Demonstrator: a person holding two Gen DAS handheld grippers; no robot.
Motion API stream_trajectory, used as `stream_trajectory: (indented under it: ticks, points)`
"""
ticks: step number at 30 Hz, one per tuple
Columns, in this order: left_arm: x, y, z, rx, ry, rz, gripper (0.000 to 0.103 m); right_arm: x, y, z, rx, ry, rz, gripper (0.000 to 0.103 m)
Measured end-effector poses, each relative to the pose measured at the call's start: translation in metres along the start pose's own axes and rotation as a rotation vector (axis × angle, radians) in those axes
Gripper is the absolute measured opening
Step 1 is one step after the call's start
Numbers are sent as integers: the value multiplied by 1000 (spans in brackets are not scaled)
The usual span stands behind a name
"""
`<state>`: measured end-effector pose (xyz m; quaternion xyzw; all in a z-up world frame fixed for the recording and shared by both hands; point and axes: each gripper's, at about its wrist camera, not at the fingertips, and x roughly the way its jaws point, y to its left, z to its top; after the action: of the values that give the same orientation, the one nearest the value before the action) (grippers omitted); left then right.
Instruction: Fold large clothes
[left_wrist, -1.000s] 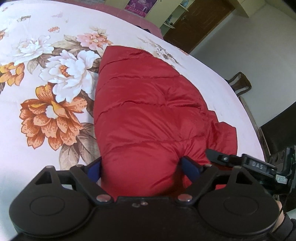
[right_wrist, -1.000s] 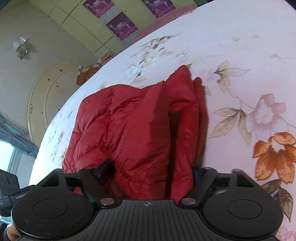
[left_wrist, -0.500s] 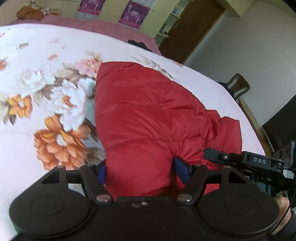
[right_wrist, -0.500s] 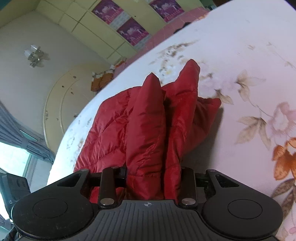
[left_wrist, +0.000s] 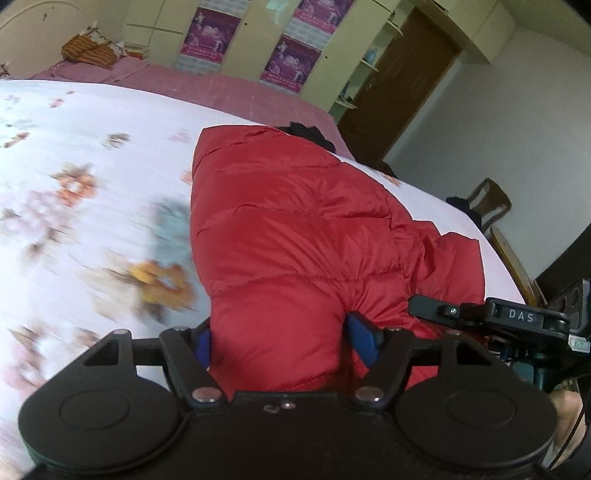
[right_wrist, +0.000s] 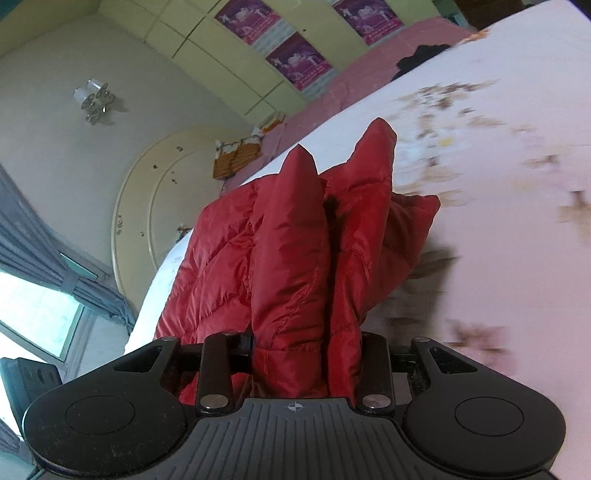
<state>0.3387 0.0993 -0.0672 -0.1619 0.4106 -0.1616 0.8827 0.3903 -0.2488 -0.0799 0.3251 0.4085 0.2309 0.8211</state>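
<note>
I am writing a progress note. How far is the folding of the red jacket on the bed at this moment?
Done: the red puffer jacket already looks doubled into a narrow bundle on the floral bedsheet. In hand: the left gripper and the right gripper each clamp the near end, with layers bunched between the fingers. Left: bring that end over the far part, release, and flatten.

1. The red quilted puffer jacket (left_wrist: 295, 236) lay on the white flower-printed bedsheet (left_wrist: 92, 206), stretching forward from the left gripper (left_wrist: 284, 341).
2. Its near end sat between that gripper's blue fingers (left_wrist: 364, 341).
3. The right gripper (right_wrist: 306, 363) had upright jacket folds (right_wrist: 291, 266) between its fingers.
4. Bare sheet (right_wrist: 498, 206) spread to its right.
5. The brown wooden door (left_wrist: 399, 85) stood beyond the bed, ahead-right of the left gripper.
</note>
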Motion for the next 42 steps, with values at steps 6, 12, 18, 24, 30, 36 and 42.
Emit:
stream_trajectory:
  ticks: [6, 12, 18, 24, 30, 36, 42]
  points:
    - [-31, 93, 29, -8, -15, 2, 69, 76, 66, -26, 3, 3, -14, 35]
    - [-54, 175, 56, -27, -34, 81, 69, 166, 116, -46, 22, 36, 13, 35]
    - [-53, 225, 74, -52, -60, 133, 69, 233, 140, -47, 11, 68, 18, 35]
    - [-37, 247, 74, -55, -39, 166, 70, 274, 139, -45, 0, 93, 3, 35]
    - [-29, 243, 76, -12, -17, 177, 74, 278, 131, -43, -5, 96, -40, 54]
    - [-45, 245, 81, 29, -69, 215, 72, 244, 138, -36, -41, 2, -126, 55]
    - [-65, 237, 85, 88, -138, 210, 71, 225, 183, -39, -258, -138, -247, 54]
